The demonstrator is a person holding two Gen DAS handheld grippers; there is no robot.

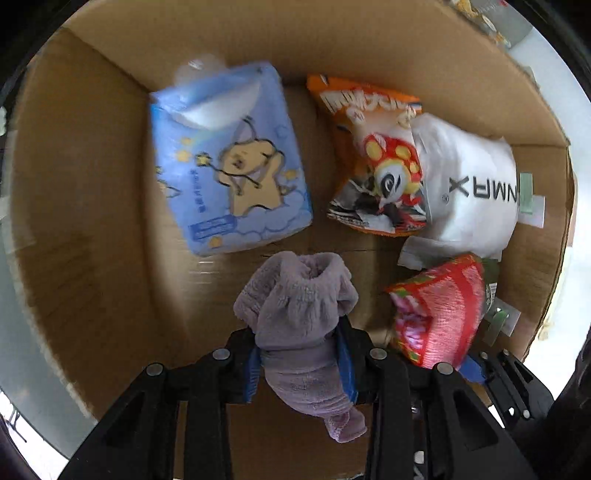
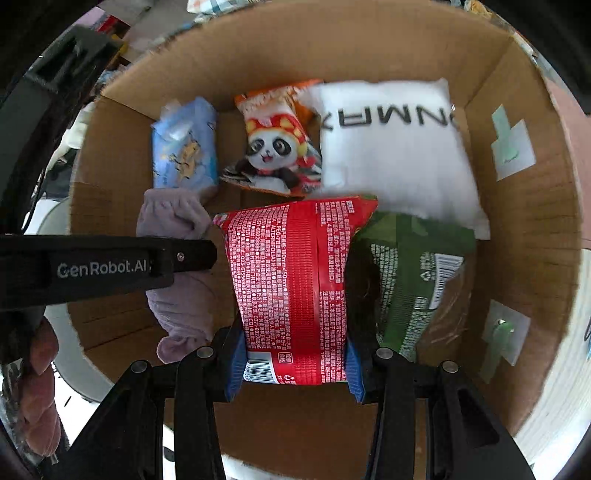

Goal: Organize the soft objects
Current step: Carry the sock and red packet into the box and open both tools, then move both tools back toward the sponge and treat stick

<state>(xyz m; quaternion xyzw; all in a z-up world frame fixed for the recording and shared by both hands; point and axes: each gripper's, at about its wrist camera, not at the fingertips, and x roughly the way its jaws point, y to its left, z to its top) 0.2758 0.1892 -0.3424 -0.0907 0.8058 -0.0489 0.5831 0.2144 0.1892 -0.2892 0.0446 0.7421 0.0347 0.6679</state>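
Both grippers hang over an open cardboard box. My left gripper is shut on a lilac fluffy sock, which also shows in the right wrist view beside the left gripper's black arm. My right gripper is shut on a red snack packet, also visible at the right of the left wrist view. Inside the box lie a blue tissue pack, an orange panda bag, a white pillow and a green packet.
The box walls rise around all items, with taped labels on the right wall. Bare cardboard floor shows at the front left. Clutter lies outside the box at the upper left.
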